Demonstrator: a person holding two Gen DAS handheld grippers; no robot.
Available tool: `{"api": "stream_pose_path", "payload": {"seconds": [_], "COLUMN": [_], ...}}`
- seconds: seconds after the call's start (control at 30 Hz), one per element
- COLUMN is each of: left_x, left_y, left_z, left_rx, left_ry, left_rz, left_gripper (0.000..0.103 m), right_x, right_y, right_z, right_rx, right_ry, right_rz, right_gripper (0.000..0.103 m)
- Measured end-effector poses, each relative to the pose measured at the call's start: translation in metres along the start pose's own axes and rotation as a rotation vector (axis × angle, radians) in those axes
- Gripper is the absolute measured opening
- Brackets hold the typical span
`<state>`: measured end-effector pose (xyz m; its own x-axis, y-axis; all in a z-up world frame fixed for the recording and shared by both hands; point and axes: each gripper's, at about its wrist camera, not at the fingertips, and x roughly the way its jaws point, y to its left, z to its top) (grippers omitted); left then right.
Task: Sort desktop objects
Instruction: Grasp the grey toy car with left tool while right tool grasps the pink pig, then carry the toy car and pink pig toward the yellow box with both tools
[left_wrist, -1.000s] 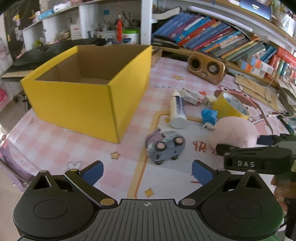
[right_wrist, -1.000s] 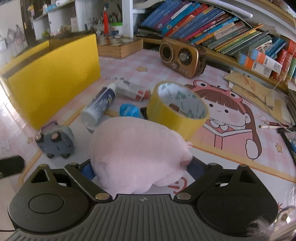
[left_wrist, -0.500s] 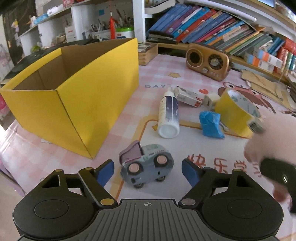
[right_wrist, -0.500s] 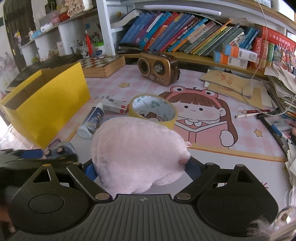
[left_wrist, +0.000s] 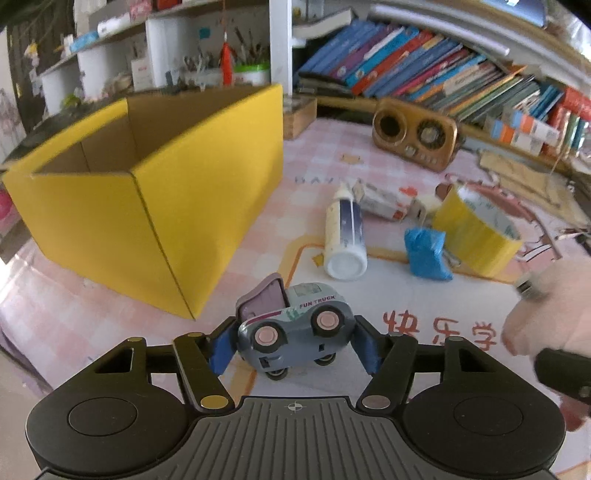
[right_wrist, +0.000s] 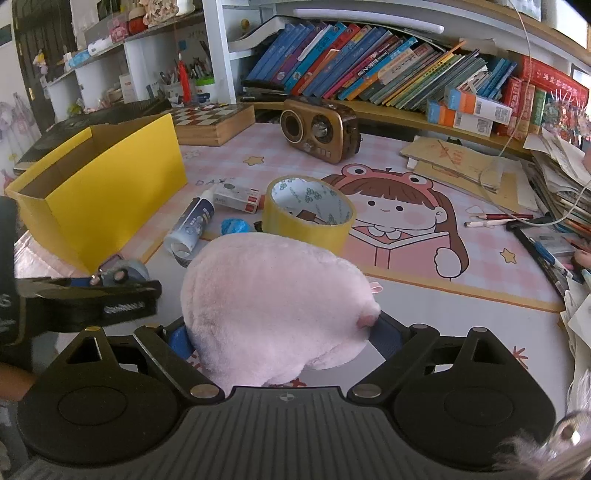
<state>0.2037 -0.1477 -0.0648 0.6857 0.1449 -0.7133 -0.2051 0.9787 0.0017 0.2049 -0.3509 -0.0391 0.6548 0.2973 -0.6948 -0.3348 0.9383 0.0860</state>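
Observation:
A grey toy truck (left_wrist: 295, 325) with pink wheels stands on the pink desk mat, just right of the open yellow cardboard box (left_wrist: 147, 206). My left gripper (left_wrist: 294, 347) straddles the truck and its jaws are closing. The blue pads lie against the truck's two ends. My right gripper (right_wrist: 284, 336) is shut on a pink plush toy (right_wrist: 273, 295), held above the mat. The plush (left_wrist: 554, 306) also shows at the right edge of the left wrist view. In the right wrist view the left gripper's black finger (right_wrist: 92, 299) reaches in from the left, over the truck (right_wrist: 122, 271).
Beyond the truck lie a white glue bottle (left_wrist: 345, 236), a crumpled blue bag (left_wrist: 424, 251), a yellow tape roll (left_wrist: 476, 236) and a small white box (left_wrist: 380, 201). A brown radio (left_wrist: 413, 134) and a chessboard box (right_wrist: 210, 118) sit before the bookshelf. Pens and papers (right_wrist: 495, 218) crowd the right.
The left gripper has come forward and down to the truck, and its jaws have narrowed from wide open to the truck's ends. The right gripper has risen with the plush.

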Motion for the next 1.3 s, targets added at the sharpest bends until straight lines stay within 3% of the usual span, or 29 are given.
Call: {"api": "stream_pose_path", "payload": {"seconds": [0.23,0.6,0.93,1.3], "left_x": [-0.036,-0.094,-0.119,-0.139], "left_y": [0.014,0.054,0.105,0.166], "left_z": [0.004,-0.005,-0.024,-0.046], "left_rx": [-0.001,0.006,0.013,0.018], "left_ry": [-0.072,-0.106,-0.127,-0.096], "left_rz": [-0.078,-0.254,-0.275,-0.266], "left_gripper": [0.065,0.065,0.065,0.065], "right_x": [-0.008,-0.048,-0.058,-0.071], "right_y": [0.007,0.036,0.092,0.169], "right_z": [-0.003,-0.007,-0.020,-0.042], "right_rx": [-0.002,0.033,0.059,0.045], "right_ry": [0.000,-0.072,-0.057,-0.034], "right_rz": [-0.017,-0.052,-0.039,-0.016], "right_gripper": [0.091,0.091,0.091,0.091]}}
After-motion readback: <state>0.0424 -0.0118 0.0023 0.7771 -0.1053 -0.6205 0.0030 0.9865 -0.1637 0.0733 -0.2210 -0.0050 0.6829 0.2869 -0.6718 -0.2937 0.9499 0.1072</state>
